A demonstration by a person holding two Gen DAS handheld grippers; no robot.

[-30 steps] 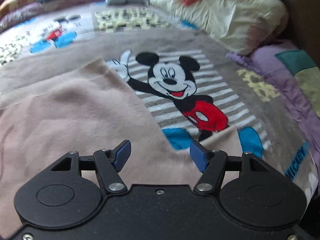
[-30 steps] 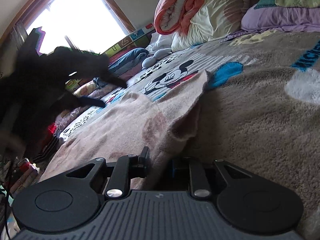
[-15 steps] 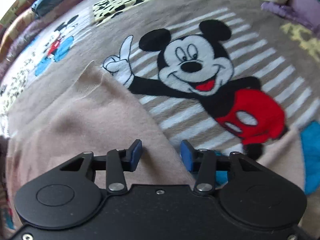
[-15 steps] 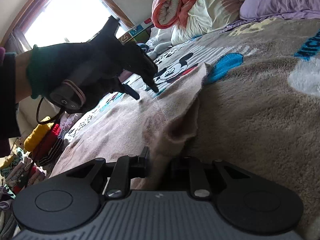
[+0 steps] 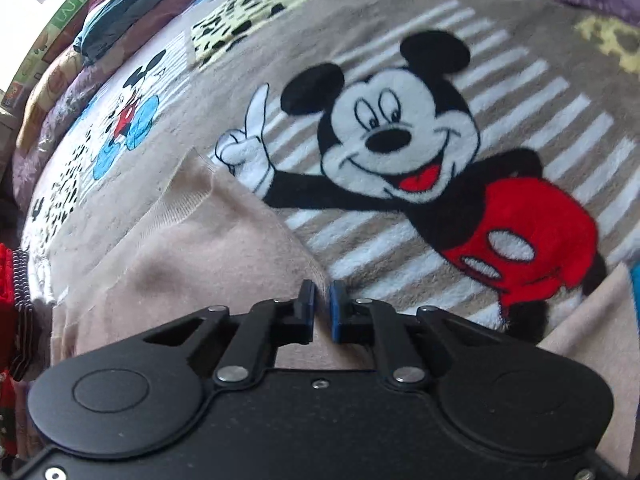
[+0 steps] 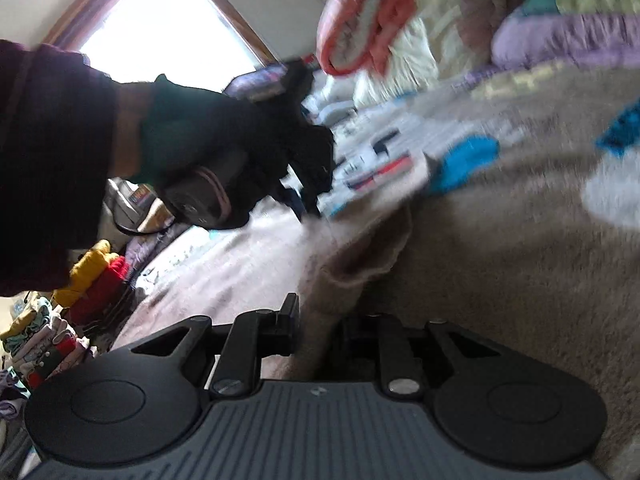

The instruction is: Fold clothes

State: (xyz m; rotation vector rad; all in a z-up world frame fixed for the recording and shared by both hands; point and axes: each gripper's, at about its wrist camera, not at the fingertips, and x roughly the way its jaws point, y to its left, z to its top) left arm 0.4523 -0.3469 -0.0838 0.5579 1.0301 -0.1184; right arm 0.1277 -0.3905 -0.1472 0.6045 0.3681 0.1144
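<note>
- I have the Mickey Mouse blanket (image 5: 400, 32) covering the bed across both views, with folded quilts (image 6: 400, 16) stacked at its far end under the window (image 6: 168, 36).
- The beige sweater (image 5: 192, 248) lies flat on that blanket. In my left wrist view it fills the lower left. One ribbed corner points up and away toward the printed mouse's raised hand, and its edge runs diagonally down to my jaws.
- In my right wrist view the same sweater's long axis stretches away from the camera toward the window side, with a bunched fold standing up just ahead of the gripper.
- A pile of folded clothes (image 6: 44, 344) sits off the bed's left edge.
- My gloved left hand (image 6: 224, 160) is over the sweater. A second ago it was a blur farther left.
- Left gripper (image 5: 322, 308): jaws wide apart a second ago, now pinched onto the sweater's edge.
- Right gripper (image 6: 316, 332): jaws narrowly parted, clamped on a gather of sweater, as before.
</note>
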